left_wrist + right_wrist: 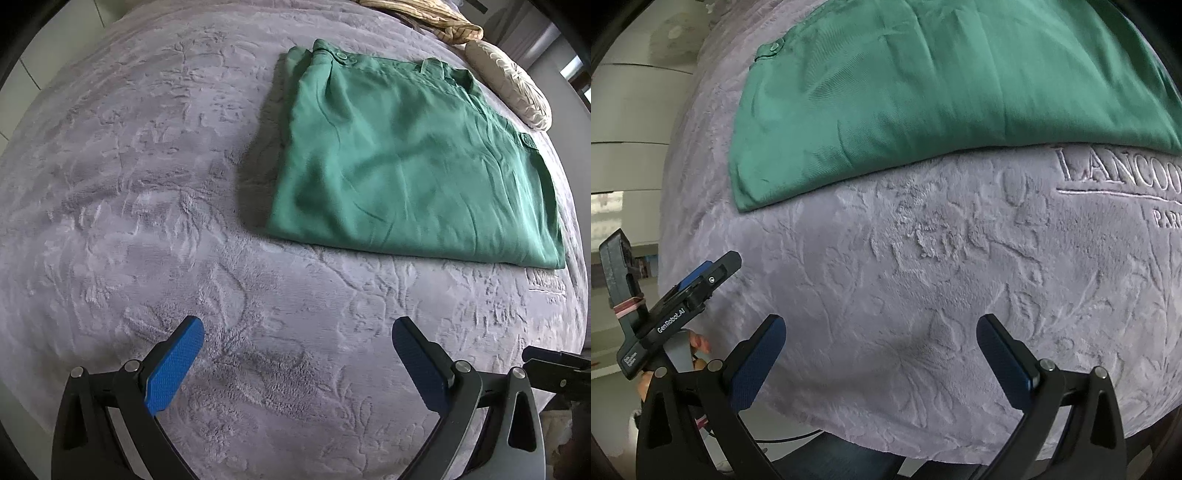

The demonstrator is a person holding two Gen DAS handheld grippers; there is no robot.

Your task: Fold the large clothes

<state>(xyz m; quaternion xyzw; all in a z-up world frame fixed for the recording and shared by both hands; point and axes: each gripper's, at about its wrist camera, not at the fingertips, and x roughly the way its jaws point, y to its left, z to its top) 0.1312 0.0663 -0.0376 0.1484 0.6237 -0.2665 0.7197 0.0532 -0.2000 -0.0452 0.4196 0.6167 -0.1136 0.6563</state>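
Observation:
A green garment (402, 155) lies folded into a flat rectangle on the grey plush blanket (147, 184), with buttons along its far edge. It also shows in the right wrist view (923, 85), across the top. My left gripper (297, 354) is open and empty, held above the blanket short of the garment's near edge. My right gripper (881, 350) is open and empty, above the blanket near its front edge. The left gripper's body (687, 291) shows at the left of the right wrist view.
A cream round cushion (513, 85) and a striped yellow cloth (424, 18) lie at the far end of the bed. Embossed lettering (1119, 170) marks the blanket near the front. The blanket's front edge (886, 448) drops off just below my right gripper.

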